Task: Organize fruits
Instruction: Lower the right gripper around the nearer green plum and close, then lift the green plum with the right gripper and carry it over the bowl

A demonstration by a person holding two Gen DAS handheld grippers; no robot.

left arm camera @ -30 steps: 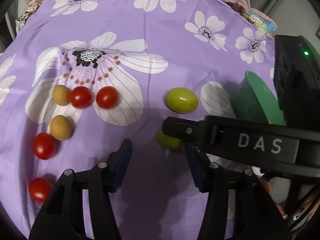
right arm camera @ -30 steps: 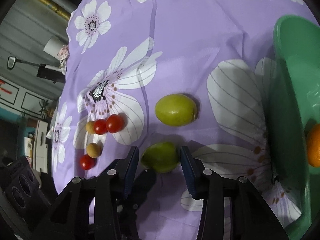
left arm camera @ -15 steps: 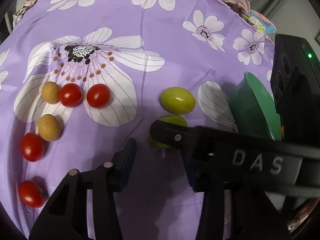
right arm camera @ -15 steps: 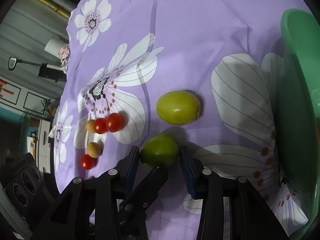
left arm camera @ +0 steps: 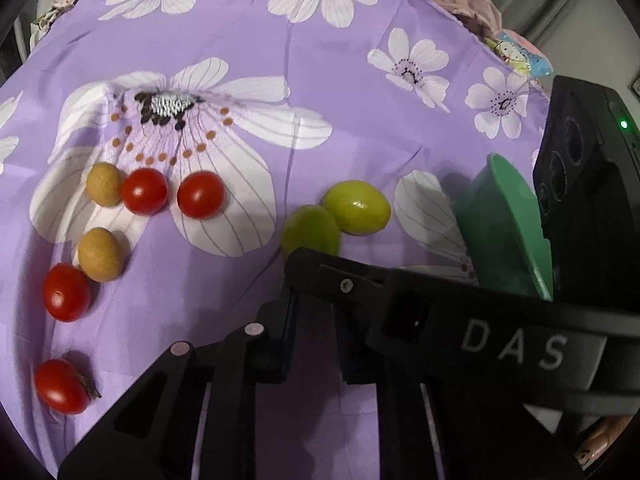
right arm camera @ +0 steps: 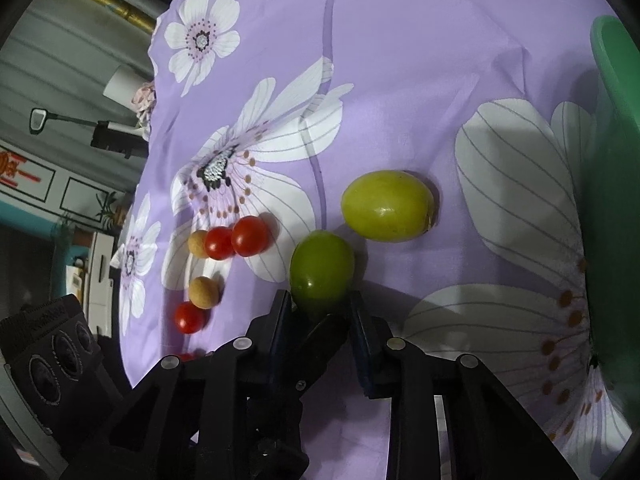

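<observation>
Your right gripper has just closed its jaws on the darker green oval fruit, and the pads now pinch its near end, lifted towards the camera over the purple flower-print cloth. A second ago those pads stood either side of it without pressing. Your left gripper has just shut as well, on nothing; in the left wrist view its fingers sit closed together just behind the right gripper's finger, which crosses in front of them.

That puts the first green fruit in hand, probably bound for the green plastic bowl at the cloth's right edge.

The paler yellow-green oval fruit lies just beyond the held one, close enough to be nudged as you lift. The four red cherry tomatoes and the two tan round fruits sit well apart to the left, out of the way. Between the held fruit and the bowl the cloth is bare, so the path right is open; the bowl's rim stands tall, so you will likely need height before crossing it. The two grippers are crowded together: part them first.
</observation>
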